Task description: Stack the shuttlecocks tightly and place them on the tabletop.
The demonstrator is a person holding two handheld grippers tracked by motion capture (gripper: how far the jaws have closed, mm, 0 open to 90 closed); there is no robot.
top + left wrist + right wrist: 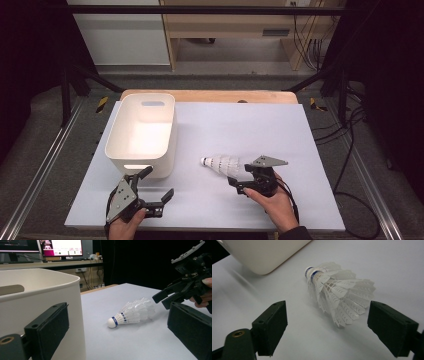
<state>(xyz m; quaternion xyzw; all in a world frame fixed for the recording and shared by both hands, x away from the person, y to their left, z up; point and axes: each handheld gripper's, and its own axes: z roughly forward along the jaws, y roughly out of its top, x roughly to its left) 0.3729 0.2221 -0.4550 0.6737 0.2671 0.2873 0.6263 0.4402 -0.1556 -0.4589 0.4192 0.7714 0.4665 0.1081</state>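
- The shuttlecock point(221, 163) lies on its side on the tabletop point(260, 125), just right of the white bin point(142, 131), with its cork end pointing at the bin.
- The right gripper point(236, 183) has wide-open jaws near the feather end, holding nothing.
- A hard squeeze could bend the thin feathers, or the shuttlecock could roll away.
- The left gripper point(155, 187) waits beside the bin, open and empty.
- The bin's wall could block a low carry.

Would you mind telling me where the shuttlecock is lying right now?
In the high view, the shuttlecock lies on its side on the white table, right of the white bin, just ahead of the right hand-held gripper.
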